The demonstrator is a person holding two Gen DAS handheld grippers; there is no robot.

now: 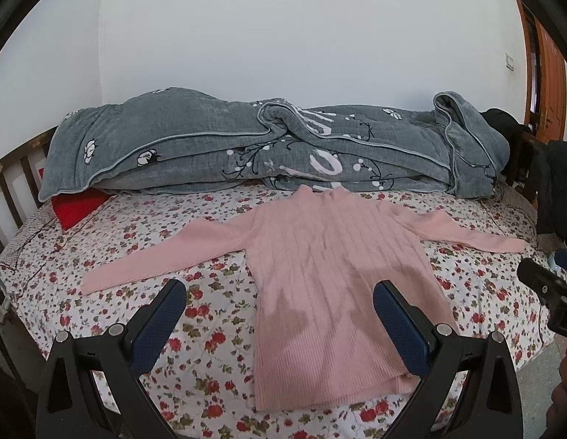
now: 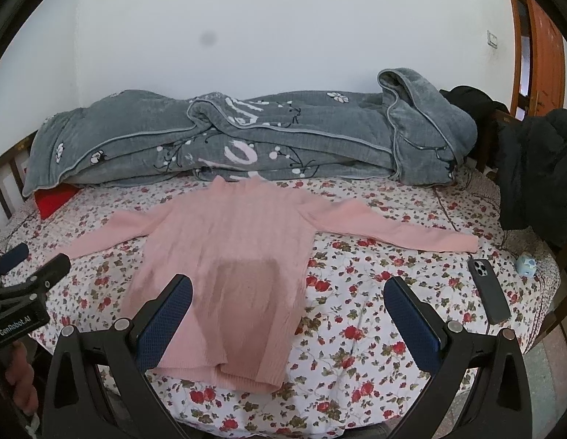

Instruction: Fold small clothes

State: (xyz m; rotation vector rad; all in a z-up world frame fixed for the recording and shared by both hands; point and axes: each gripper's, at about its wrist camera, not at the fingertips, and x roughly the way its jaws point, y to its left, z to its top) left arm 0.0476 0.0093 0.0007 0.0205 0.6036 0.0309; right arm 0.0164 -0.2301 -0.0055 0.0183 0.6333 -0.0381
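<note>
A small pink ribbed sweater (image 1: 320,256) (image 2: 228,256) lies flat on the floral bedsheet (image 1: 217,325) (image 2: 375,314), collar toward the far side, both sleeves spread out sideways. My left gripper (image 1: 279,294) hovers open above the sweater's hem and its left edge, nothing between its blue pads. My right gripper (image 2: 290,291) also stands open, over the sweater's right lower edge and the sheet, holding nothing. The other gripper shows at the edge of each view: the right gripper's black body (image 1: 550,292) and the left gripper's black body (image 2: 23,292).
A rolled grey quilt (image 1: 268,146) (image 2: 246,139) lies along the far side by the white wall. A red pillow (image 1: 78,206) peeks out at left. A dark phone (image 2: 489,289) and a small blue object (image 2: 527,266) lie at right, near black jackets (image 2: 539,168).
</note>
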